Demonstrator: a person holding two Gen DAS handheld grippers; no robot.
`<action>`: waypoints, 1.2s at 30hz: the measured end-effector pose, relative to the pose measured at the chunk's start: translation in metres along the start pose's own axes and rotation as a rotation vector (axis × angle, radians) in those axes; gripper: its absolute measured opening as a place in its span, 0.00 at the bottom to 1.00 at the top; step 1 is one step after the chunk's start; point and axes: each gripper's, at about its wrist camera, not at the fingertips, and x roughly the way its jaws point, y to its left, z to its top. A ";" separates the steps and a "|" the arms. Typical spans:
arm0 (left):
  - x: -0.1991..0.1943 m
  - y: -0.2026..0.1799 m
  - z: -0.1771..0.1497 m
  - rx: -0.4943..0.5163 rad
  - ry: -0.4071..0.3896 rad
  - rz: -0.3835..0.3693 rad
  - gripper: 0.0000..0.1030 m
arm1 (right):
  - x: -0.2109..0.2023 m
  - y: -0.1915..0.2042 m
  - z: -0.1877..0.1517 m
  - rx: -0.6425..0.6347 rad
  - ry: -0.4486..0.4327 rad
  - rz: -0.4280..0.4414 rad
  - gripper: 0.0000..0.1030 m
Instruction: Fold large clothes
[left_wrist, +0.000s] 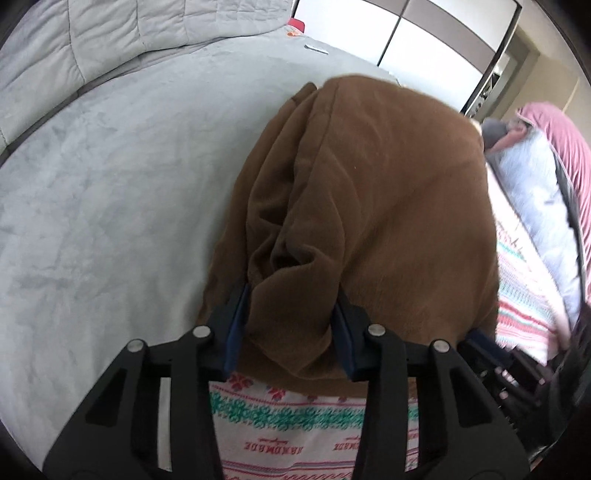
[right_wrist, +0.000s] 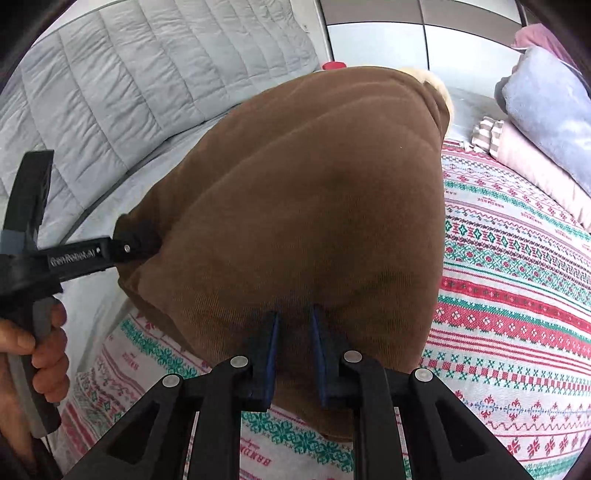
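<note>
Under both grippers, spread wide: grey plush bed cover (left_wrist: 92, 192), and over its near part a white knitted-pattern blanket (right_wrist: 517, 295) with red and green bands. Beyond the fingers, at the back, a quilted grey headboard (right_wrist: 129, 92); to the far right of the right gripper, a heap of other folded textiles (right_wrist: 546, 122), bluish and pink. Directly ahead of both grippers, filling the middle of each view: the brown corduroy garment (right_wrist: 314, 206), bulky, already doubled over at least once, lying partly on the patterned blanket and partly on the grey cover, with a pale fleece lining (right_wrist: 432, 79) peeking at its far end. Left gripper (left_wrist: 291, 314) set on the near left edge of the garment, blue pads parted but pinching a thick bunch of several brown layers between them; also visible from the right wrist camera, held by a bare hand (right_wrist: 40, 354), its tips buried in the side of the fabric. Right gripper (right_wrist: 293, 350) at the near edge, pads close together with a fold of corduroy nipped between, so pressed on the cloth. Probably the middle of a fold: both near corners seized, ready to be carried. Next move, as a judgement: lift both grips together at equal height, bring the near edge forward over the far part, keep the layers from slipping, then lay flat and release.
</note>
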 end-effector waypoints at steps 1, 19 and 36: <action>0.000 0.002 -0.003 -0.002 0.008 0.000 0.43 | 0.000 -0.002 0.000 0.006 0.000 0.010 0.17; 0.004 -0.001 -0.005 0.004 0.036 0.010 0.45 | 0.061 -0.116 0.219 0.263 -0.028 -0.021 0.18; 0.004 0.013 0.004 -0.067 0.062 -0.079 0.46 | 0.097 0.016 0.236 -0.086 0.087 0.043 0.20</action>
